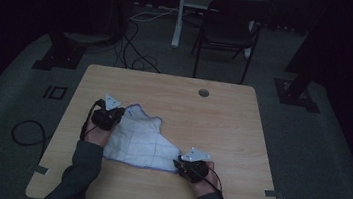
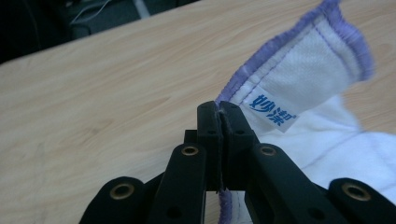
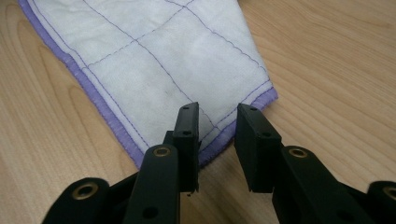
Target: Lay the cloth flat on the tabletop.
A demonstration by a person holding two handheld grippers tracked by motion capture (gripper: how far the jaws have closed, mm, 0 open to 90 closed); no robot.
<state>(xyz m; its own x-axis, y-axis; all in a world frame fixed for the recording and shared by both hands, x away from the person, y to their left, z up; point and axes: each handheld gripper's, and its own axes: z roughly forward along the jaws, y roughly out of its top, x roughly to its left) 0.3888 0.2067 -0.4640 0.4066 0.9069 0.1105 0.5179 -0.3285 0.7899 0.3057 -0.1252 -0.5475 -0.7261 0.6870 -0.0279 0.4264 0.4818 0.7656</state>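
A white quilted cloth (image 1: pixel 139 140) with purple stitching and a purple hem lies on the wooden table (image 1: pixel 221 130). My left gripper (image 1: pixel 114 116) is at the cloth's left corner. In the left gripper view its jaws (image 2: pixel 219 114) are shut on the purple hem, and the corner of the cloth (image 2: pixel 303 70) stands lifted off the wood, showing a small label (image 2: pixel 274 113) with blue print. My right gripper (image 1: pixel 179 165) sits at the cloth's near right corner. In the right gripper view its jaws (image 3: pixel 217 119) stand apart over that corner of the cloth (image 3: pixel 163 60), which lies flat.
A round cable hole (image 1: pixel 203 92) is in the table near its far edge. Behind the table stand a dark chair (image 1: pixel 228 27) and a white post (image 1: pixel 179 14). Cables (image 1: pixel 27 133) lie on the floor at the left.
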